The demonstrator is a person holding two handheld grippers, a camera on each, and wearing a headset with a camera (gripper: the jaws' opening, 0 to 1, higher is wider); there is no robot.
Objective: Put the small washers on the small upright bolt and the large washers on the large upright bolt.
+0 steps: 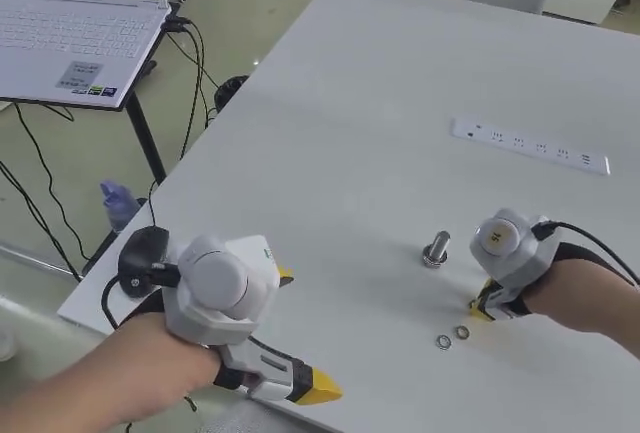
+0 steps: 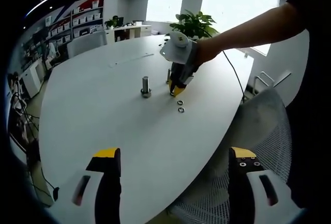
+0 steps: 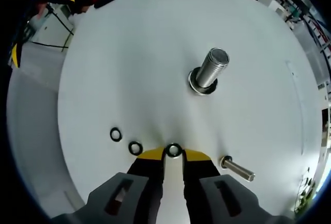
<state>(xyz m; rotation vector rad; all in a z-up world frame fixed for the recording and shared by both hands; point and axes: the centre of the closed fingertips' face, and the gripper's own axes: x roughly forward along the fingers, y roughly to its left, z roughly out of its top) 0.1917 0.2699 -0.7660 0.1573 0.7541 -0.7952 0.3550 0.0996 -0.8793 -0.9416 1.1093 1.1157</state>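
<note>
The left gripper (image 1: 303,331) had a rounded white housing, dark jaws capped in yellow, and a black cable (image 1: 108,298) at its rear. The right gripper (image 1: 480,309) matched it: white, yellow-tipped, black-cabled.

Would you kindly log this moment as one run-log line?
right gripper: shut on small washer | left gripper: open | two loose washers remain

The white table (image 1: 350,103) carries a large upright bolt (image 1: 437,249). Beyond that bolt lies a power strip (image 1: 530,145). On its near side lie two loose washers (image 1: 443,341), and a small upright bolt (image 3: 238,168) stands close by.
</note>
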